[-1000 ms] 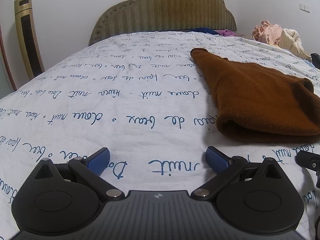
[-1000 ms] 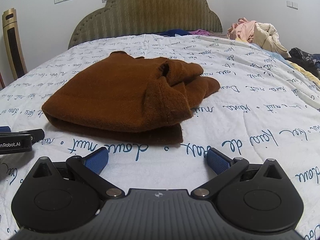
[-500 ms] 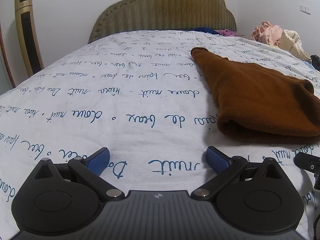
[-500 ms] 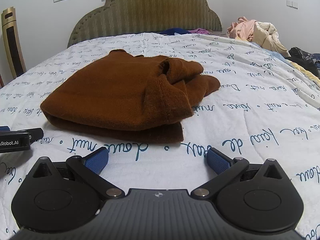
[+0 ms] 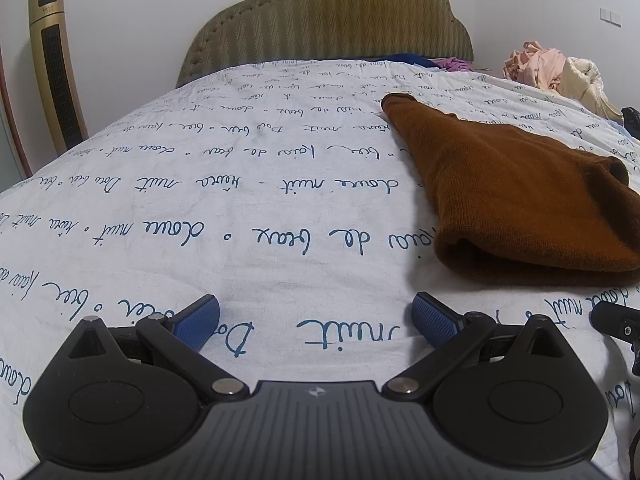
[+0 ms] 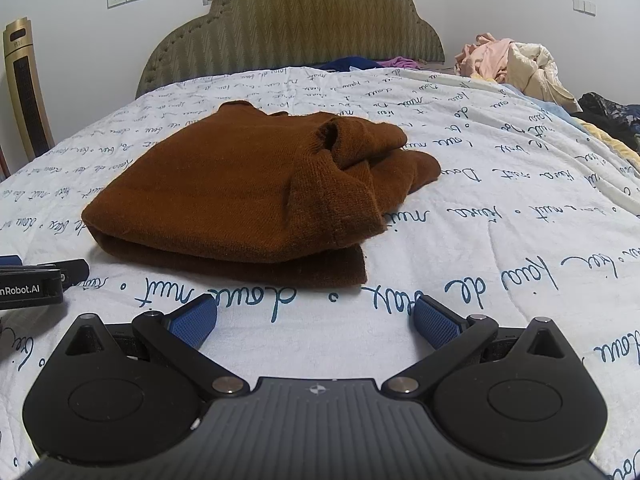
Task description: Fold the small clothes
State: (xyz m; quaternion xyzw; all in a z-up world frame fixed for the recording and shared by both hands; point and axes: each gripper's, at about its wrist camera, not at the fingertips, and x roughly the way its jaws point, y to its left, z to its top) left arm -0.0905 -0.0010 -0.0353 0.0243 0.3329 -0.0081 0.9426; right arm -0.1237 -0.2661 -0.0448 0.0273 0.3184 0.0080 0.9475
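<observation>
A brown knitted garment [image 6: 248,196] lies folded on the bed, with a bunched sleeve on its right side. In the left wrist view it [image 5: 520,196] lies ahead to the right. My left gripper [image 5: 316,318] is open and empty, low over the sheet, left of the garment's near corner. My right gripper [image 6: 316,318] is open and empty, just short of the garment's near edge. The left gripper's side also shows in the right wrist view [image 6: 36,280], and a fingertip of the right one in the left wrist view [image 5: 616,320].
The white bedsheet with blue script [image 5: 200,208] covers the bed. A padded headboard [image 6: 288,28] stands at the far end. A pile of clothes [image 6: 512,64] lies at the far right. A gold tower fan [image 5: 56,64] stands to the left.
Both grippers have drawn back slightly and risen a little; the garment sits a bit farther off. The garment itself has not moved. Both stay open.
</observation>
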